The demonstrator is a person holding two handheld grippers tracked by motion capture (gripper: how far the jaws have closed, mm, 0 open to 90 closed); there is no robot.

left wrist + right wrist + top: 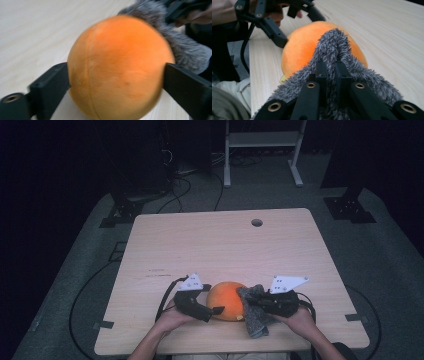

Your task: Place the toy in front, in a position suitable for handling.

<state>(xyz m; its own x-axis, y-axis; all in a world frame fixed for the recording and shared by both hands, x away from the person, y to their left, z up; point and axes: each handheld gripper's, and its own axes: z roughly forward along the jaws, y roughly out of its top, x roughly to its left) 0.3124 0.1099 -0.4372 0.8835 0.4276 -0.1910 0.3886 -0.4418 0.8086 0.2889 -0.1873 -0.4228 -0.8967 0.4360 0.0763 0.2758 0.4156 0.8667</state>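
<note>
An orange plush ball rests on the wooden table near its front edge. My left gripper straddles the ball: one jaw stands at each side and I see no dent in the plush. A grey fuzzy cloth lies against the ball's right side and hangs toward the table edge. My right gripper is shut on a fold of that cloth, with the ball just beyond it. The right gripper sits right of the ball.
A round cable hole is in the table's far side. Cables trail from both grippers toward the person at the front edge. Beyond the table are a white frame and black stands on a grey floor.
</note>
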